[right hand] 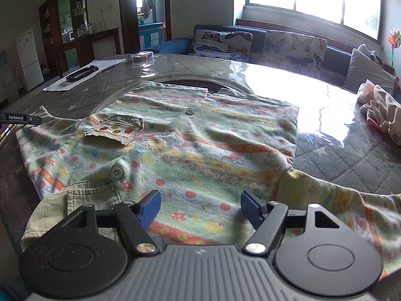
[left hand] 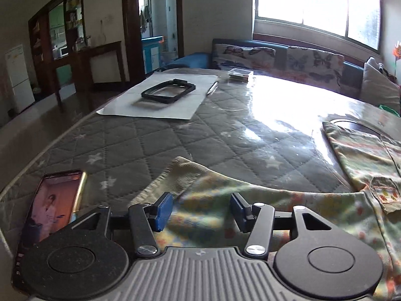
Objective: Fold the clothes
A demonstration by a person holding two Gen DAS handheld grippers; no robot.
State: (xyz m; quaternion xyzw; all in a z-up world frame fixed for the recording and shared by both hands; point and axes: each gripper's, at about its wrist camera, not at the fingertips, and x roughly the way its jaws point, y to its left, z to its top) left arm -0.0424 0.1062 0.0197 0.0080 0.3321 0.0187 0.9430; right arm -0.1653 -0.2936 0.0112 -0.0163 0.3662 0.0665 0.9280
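The little patterned shirt (right hand: 190, 135) lies spread flat by the near edge of the worktop (left hand: 155, 135) so it can be folded, and the left gripper (left hand: 201, 210) and right gripper (right hand: 200, 209) hover over it, jaws open wide, holding nothing.

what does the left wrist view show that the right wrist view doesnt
Only the left wrist view shows the phone lying by the table edge, beside the sleeve cuff, and the left hand-held gripper open over that sleeve.

Only the right wrist view shows the shirt's buttons, the crumpled pale clothes at the far right, and the right hand-held gripper open above the hem.

Both show the patterned shirt, its chest pocket, the black frame on white paper and the butterfly cushions.
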